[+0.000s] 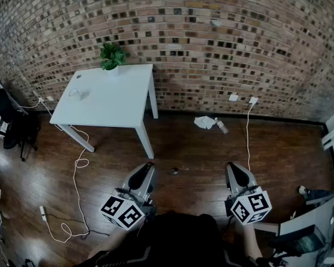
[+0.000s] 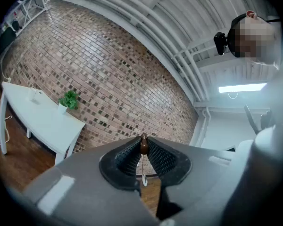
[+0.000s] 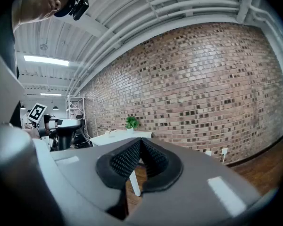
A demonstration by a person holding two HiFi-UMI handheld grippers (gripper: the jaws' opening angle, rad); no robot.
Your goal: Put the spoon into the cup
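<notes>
My left gripper [image 1: 149, 166] [image 2: 144, 142] is shut on the brown handle end of a thin spoon [image 2: 144, 146]. The spoon hangs straight down between the jaws, with its small metal bowl at the bottom. A clear cup [image 1: 76, 93] stands near the left edge of the white table [image 1: 117, 102], far ahead and to the left of both grippers. My right gripper [image 1: 234, 167] [image 3: 140, 143] is shut with nothing between its pads. I hold both grippers close to my body, above the wooden floor.
A potted plant [image 1: 112, 56] stands at the table's back edge against the brick wall [image 1: 222, 38]. A white cable [image 1: 77, 166] snakes across the floor on the left. Crumpled paper and a bottle [image 1: 207, 123] lie by the wall. Dark clothing on a rack [image 1: 11, 121] stands at far left.
</notes>
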